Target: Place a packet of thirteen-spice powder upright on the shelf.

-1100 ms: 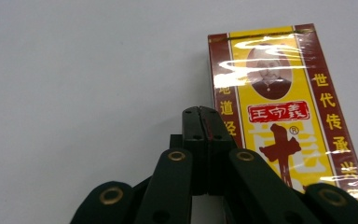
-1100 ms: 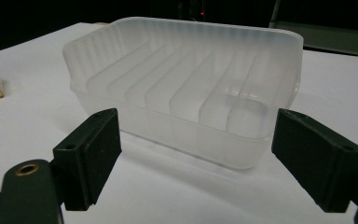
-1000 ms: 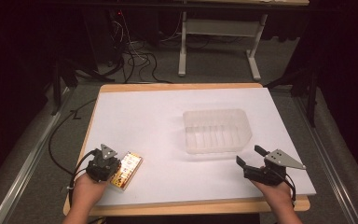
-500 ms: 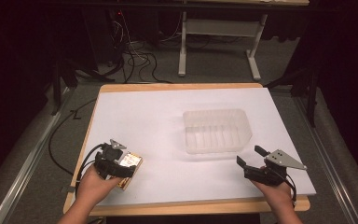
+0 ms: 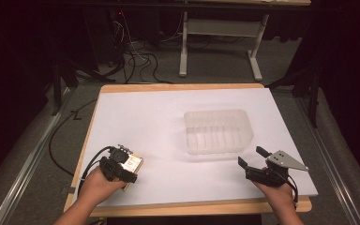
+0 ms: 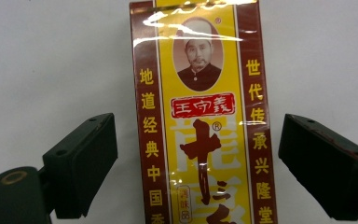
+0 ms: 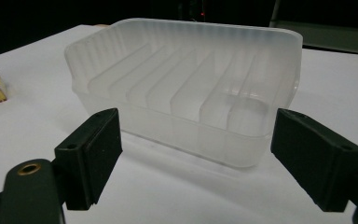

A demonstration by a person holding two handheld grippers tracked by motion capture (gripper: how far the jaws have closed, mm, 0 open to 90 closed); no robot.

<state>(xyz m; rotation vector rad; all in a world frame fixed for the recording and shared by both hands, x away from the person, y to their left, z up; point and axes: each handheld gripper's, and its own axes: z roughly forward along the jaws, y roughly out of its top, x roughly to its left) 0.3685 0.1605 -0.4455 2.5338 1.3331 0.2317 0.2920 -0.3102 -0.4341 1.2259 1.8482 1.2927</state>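
Nearest the front edge of the table (image 5: 183, 208), the person is holding the left gripper (image 5: 122, 166) over a yellow and red-brown box (image 6: 203, 116) lying flat on the white surface at the near left corner. Its jaws are standing wide apart, one on each long side of the box, neither touching it, so nothing is being gripped yet. I judge the pick-up is only beginning: closing, lifting and carrying are all left.

At the near right, the right gripper (image 5: 255, 164) is hovering released as well, pointing at the clear plastic tub (image 5: 218, 131) just beyond it. The tub is sitting empty, right of centre.

Between box and tub the surface is lying open. The box is resting close to the table's left and front edges, so any sideways nudge risks pushing it off.
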